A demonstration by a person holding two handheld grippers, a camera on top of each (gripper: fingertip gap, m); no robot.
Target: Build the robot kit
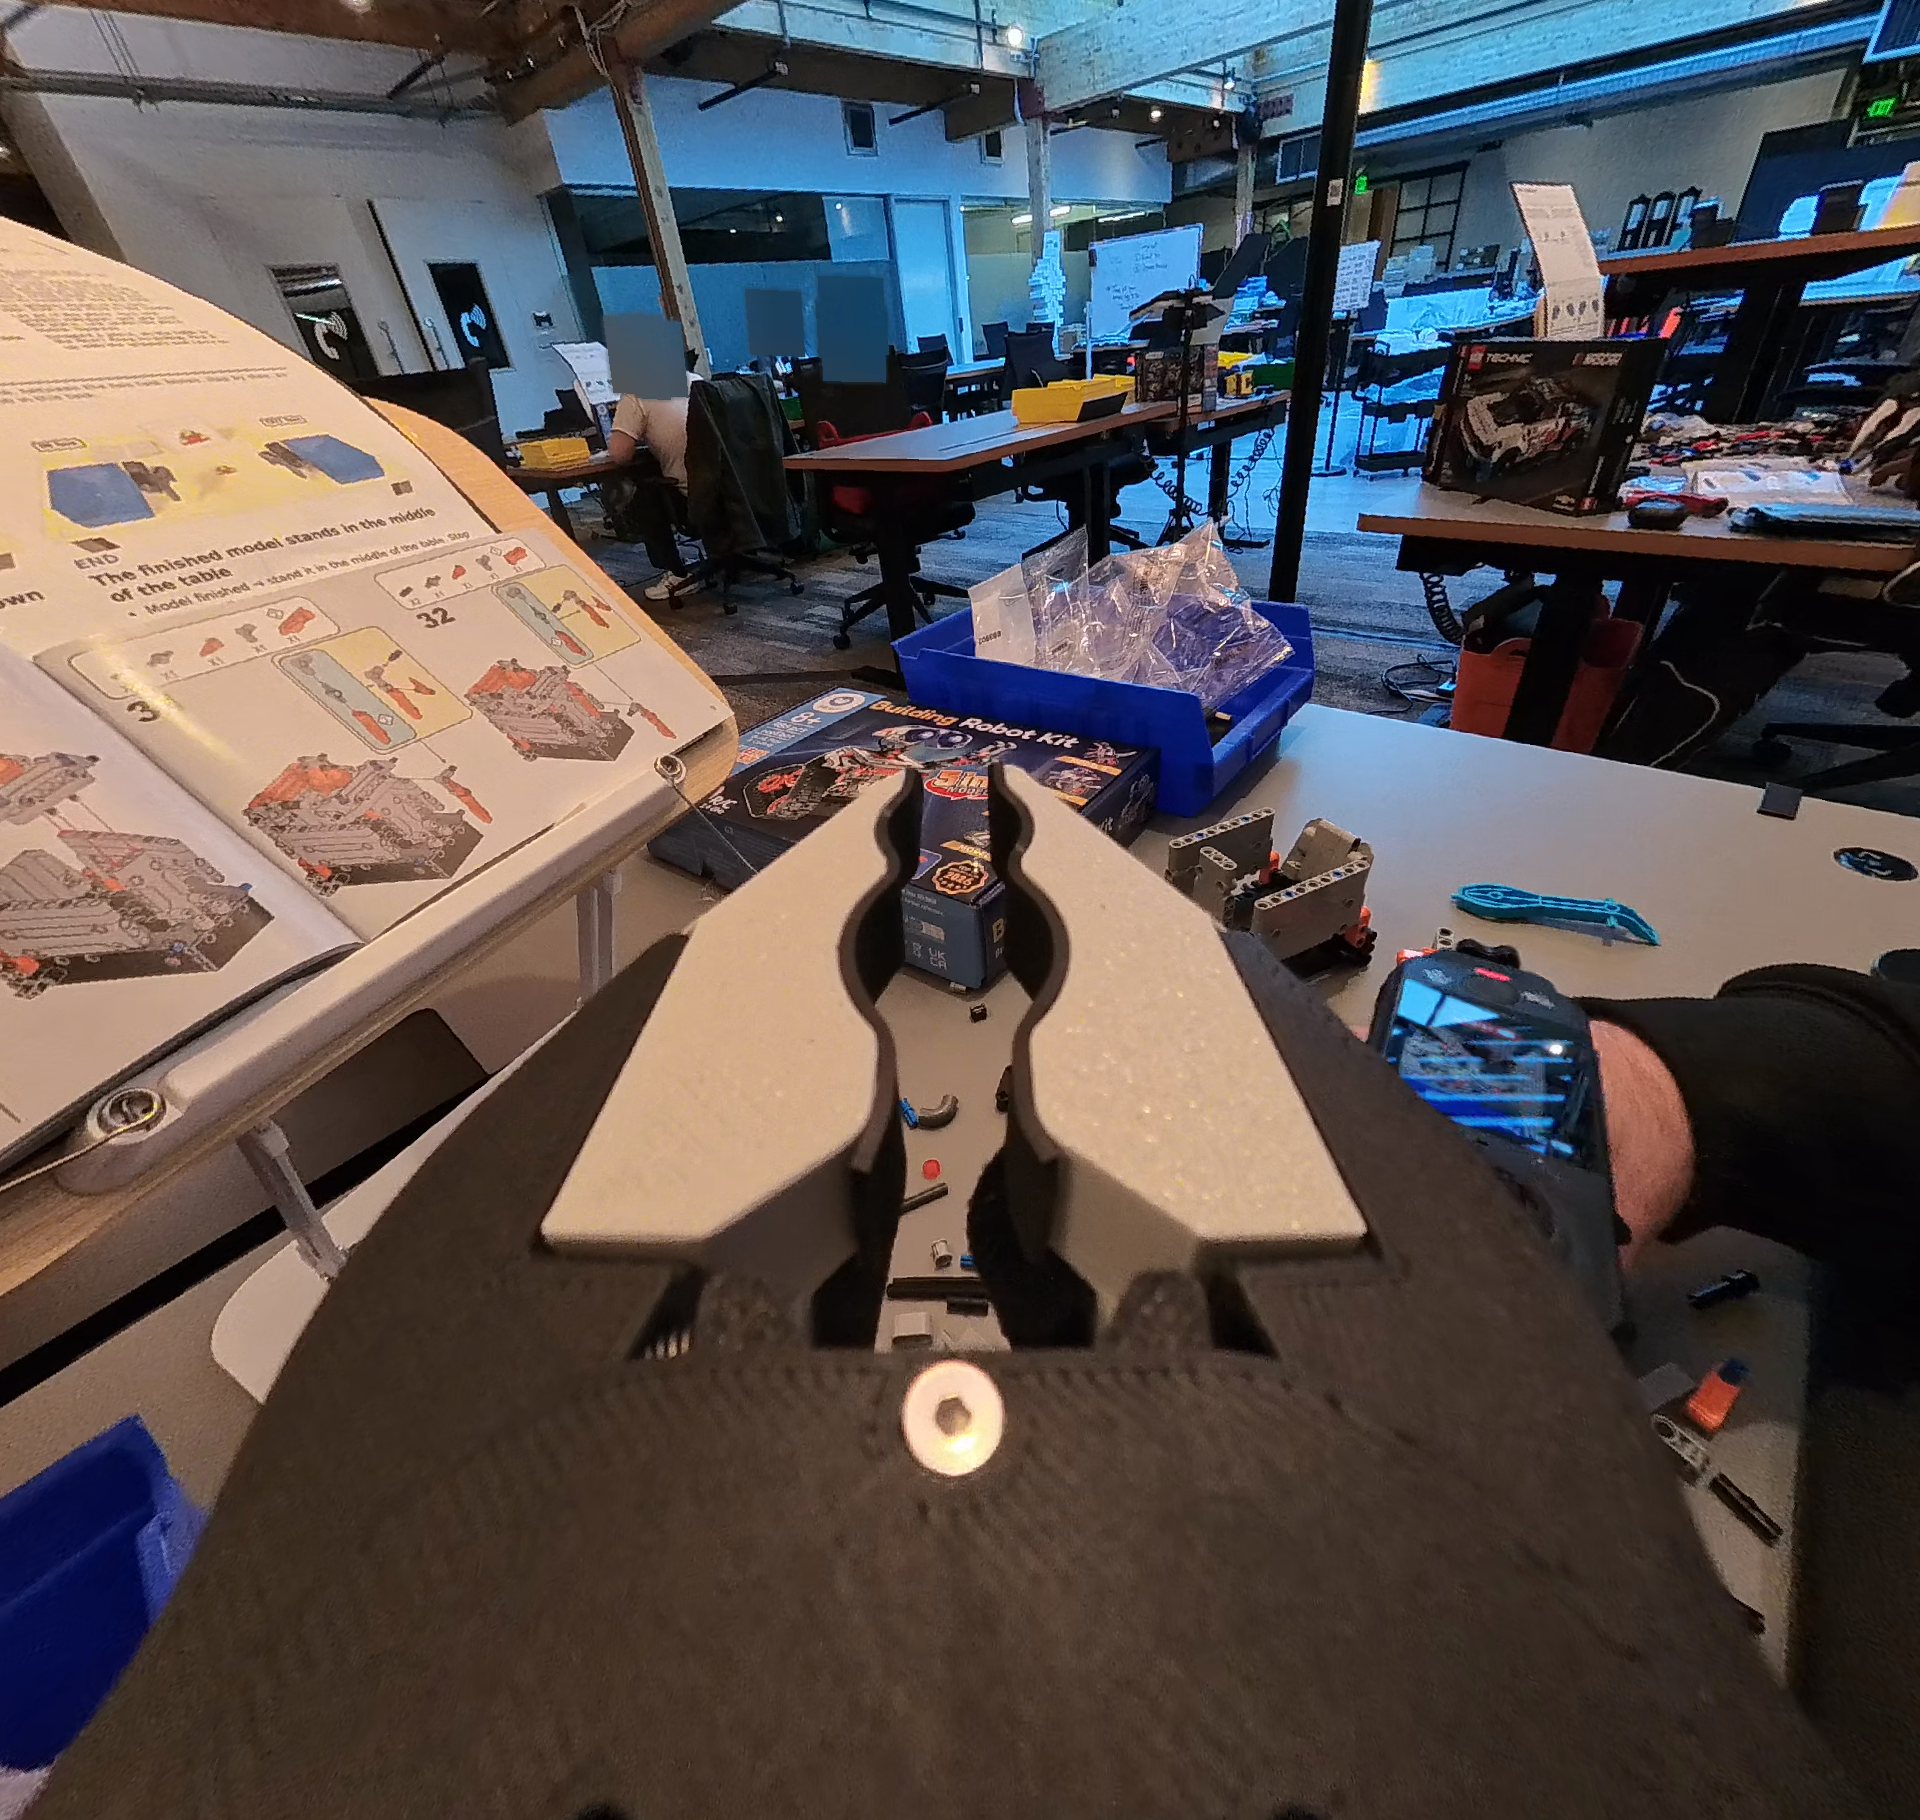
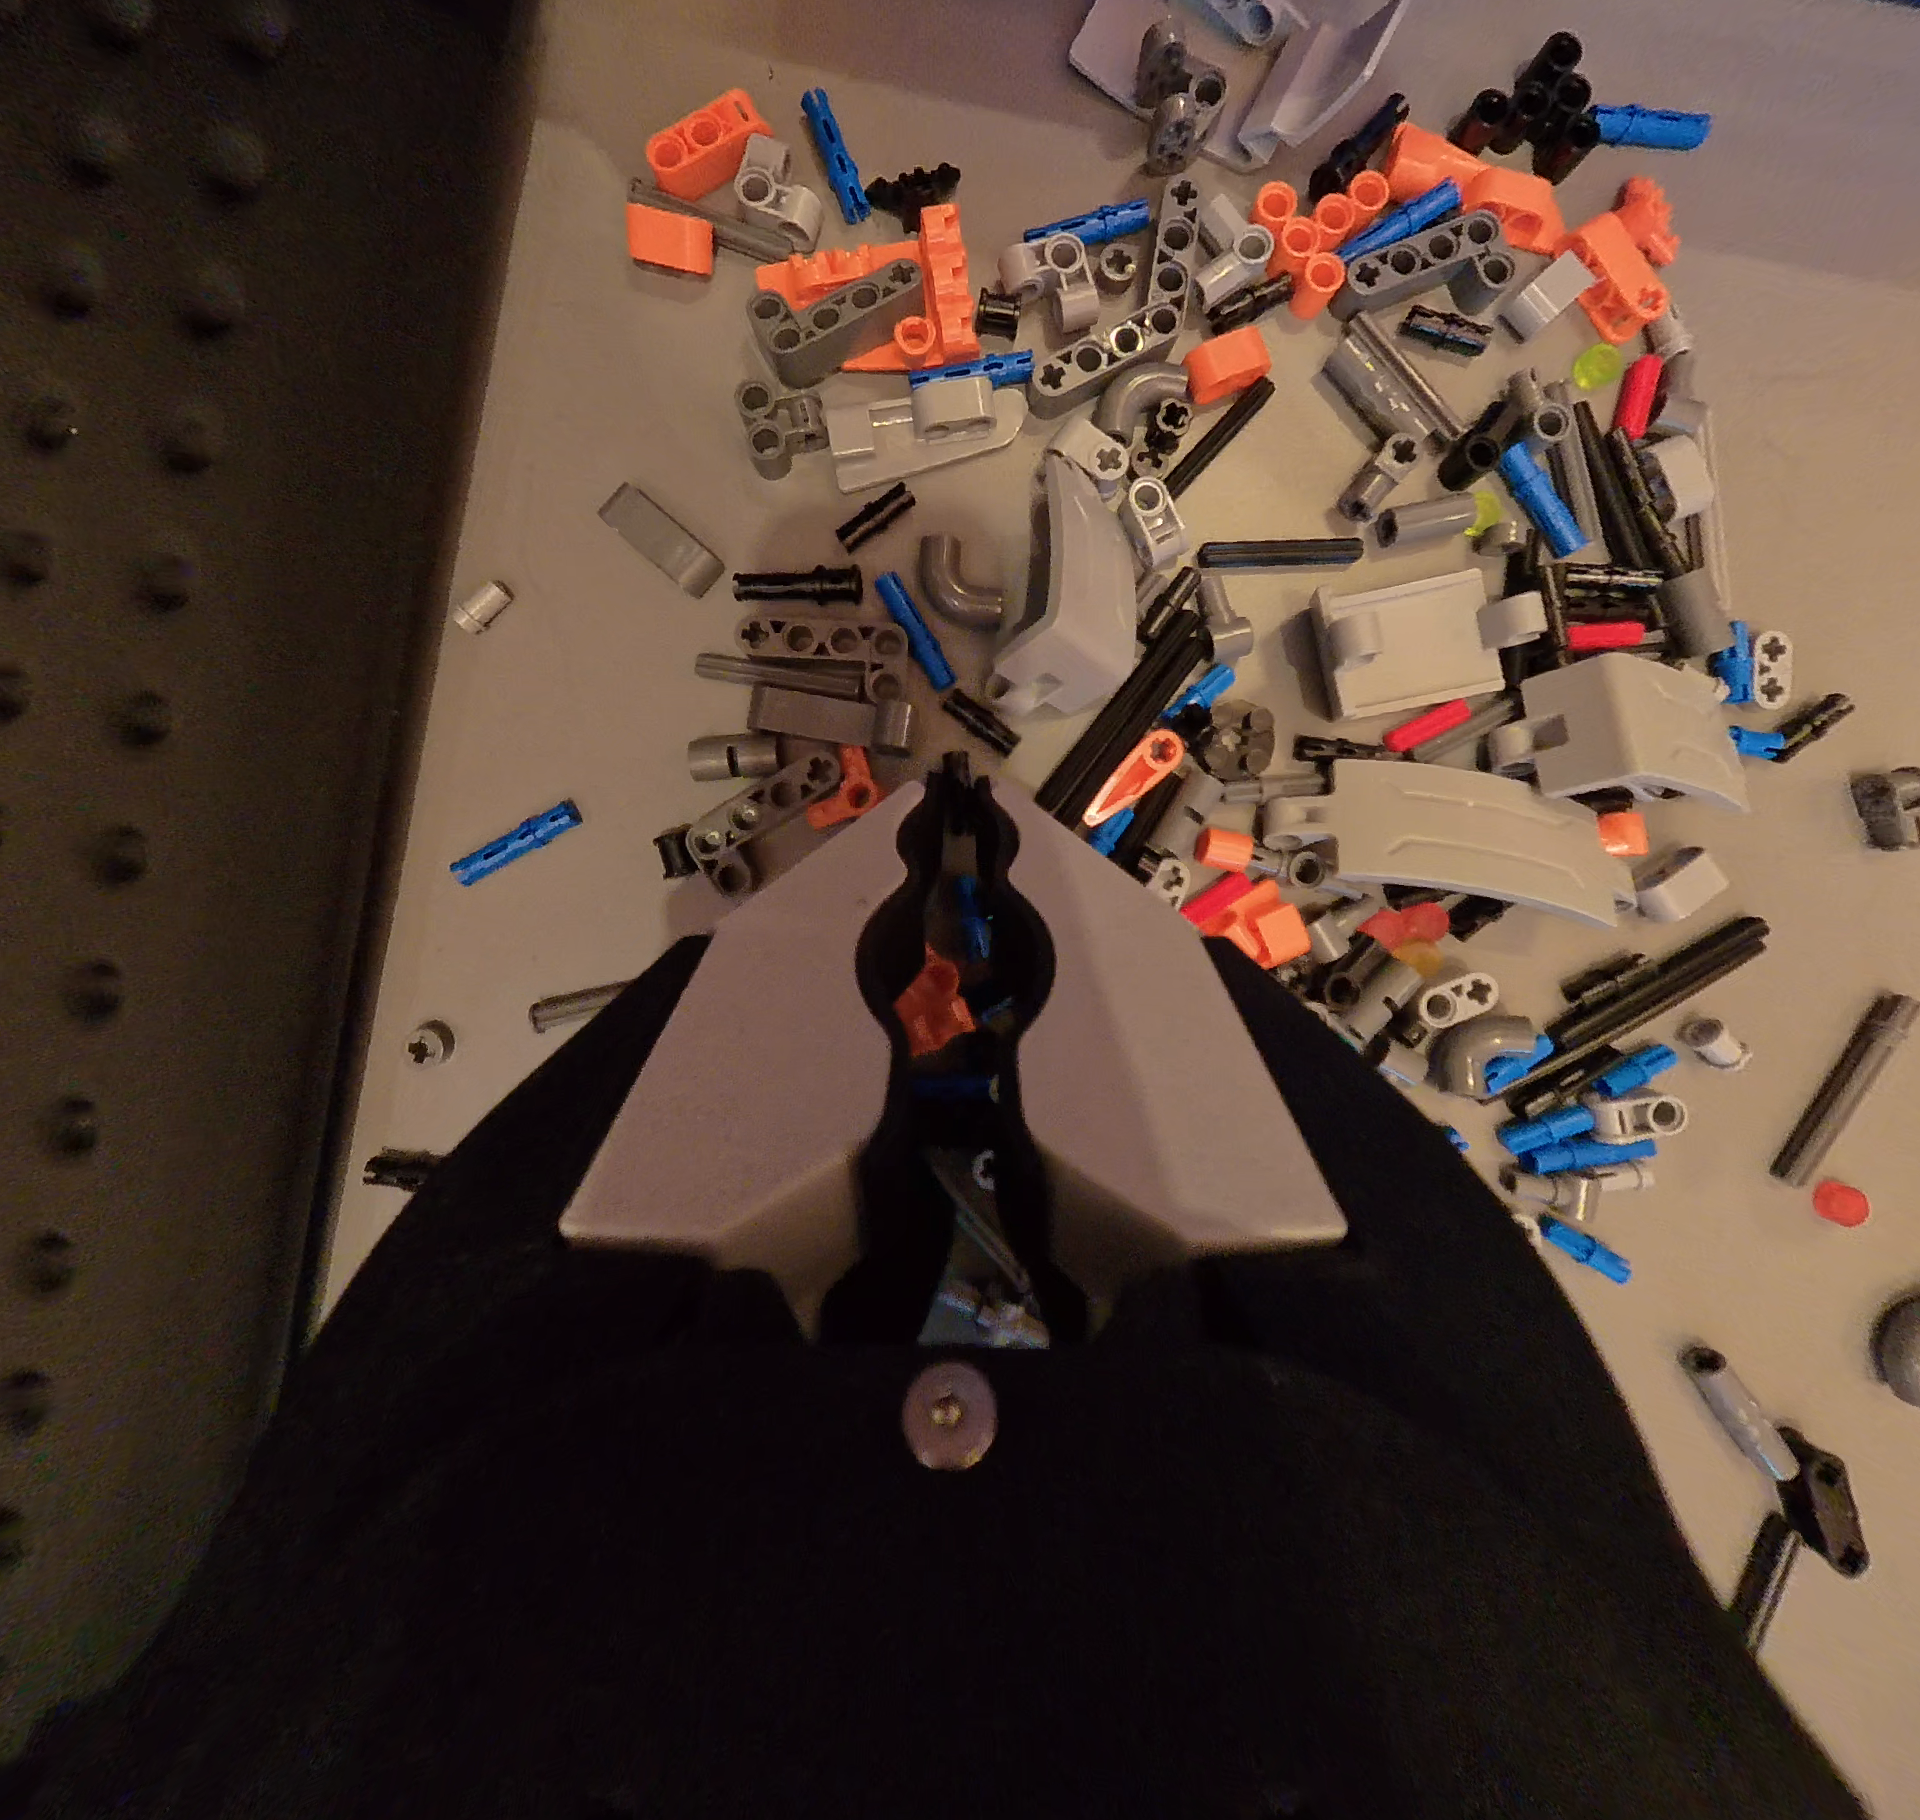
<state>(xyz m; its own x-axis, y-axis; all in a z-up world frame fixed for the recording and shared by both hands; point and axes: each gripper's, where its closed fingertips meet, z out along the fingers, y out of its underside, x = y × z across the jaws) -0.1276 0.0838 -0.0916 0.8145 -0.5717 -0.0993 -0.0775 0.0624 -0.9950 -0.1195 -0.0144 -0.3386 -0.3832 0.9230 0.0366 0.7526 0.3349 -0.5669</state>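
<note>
Left tongs [image 1: 954, 802] hang slightly parted and empty above the table [image 1: 1507, 814], kit box [image 1: 914, 783] beyond. Only the right view shows the right tongs [image 2: 958, 783] pinched on a black pin [image 2: 956, 771] over scattered parts [image 2: 1195, 523].

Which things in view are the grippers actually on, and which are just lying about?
At the grippers:
- right gripper, shut on black pin
- parts pile beneath it
- left gripper, open, empty

Lying about:
- manual
- kit box
- blue bin
- half-built model
- teal tool
</note>
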